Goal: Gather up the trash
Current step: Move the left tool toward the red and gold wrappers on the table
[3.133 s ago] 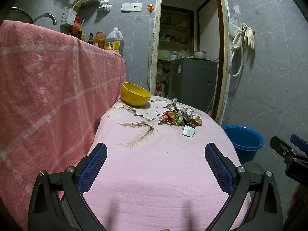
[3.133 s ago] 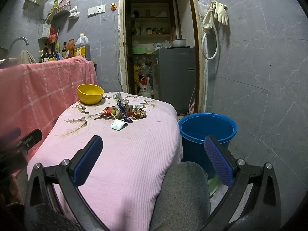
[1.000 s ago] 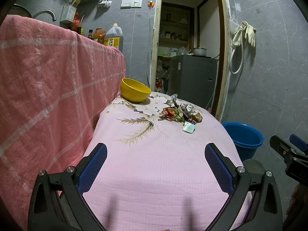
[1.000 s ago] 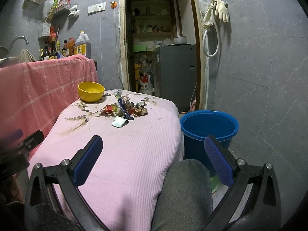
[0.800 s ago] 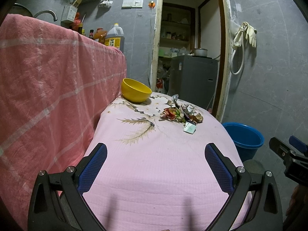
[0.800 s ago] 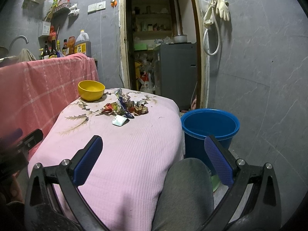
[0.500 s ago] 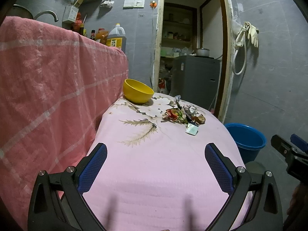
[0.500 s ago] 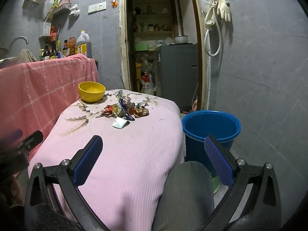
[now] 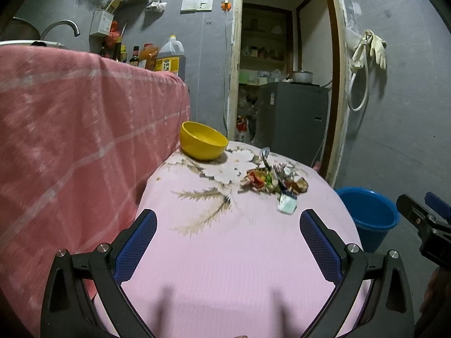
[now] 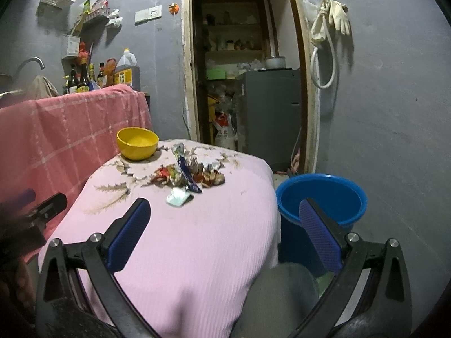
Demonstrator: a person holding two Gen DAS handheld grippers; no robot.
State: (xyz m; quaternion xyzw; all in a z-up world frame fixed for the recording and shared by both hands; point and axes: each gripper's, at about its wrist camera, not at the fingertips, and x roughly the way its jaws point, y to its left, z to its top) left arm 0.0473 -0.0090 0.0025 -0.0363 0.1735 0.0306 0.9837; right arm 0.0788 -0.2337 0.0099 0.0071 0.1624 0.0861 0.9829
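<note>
Pink quilted cloth covers the low table [image 9: 239, 253], and nothing on it has yet been cleared, as far as these views show. The heap of crumpled colourful wrappers [image 9: 272, 178] sits just above the centre of the left wrist frame, with a small pale green-white packet [image 9: 287, 205] lying just in front of it; a yellow plastic bowl [image 9: 203, 140] stands behind, toward upper left. The round blue plastic bucket [image 10: 321, 200], at centre right of the right wrist frame, looks empty inside, so I judge the task barely begun.

The left gripper [image 9: 228, 242] has its blue-padded fingers spread wide with nothing between them, well short of the heap. The right gripper [image 10: 224, 232] is likewise wide apart and holds nothing. Every piece remains to be picked up and dropped in the bucket.
</note>
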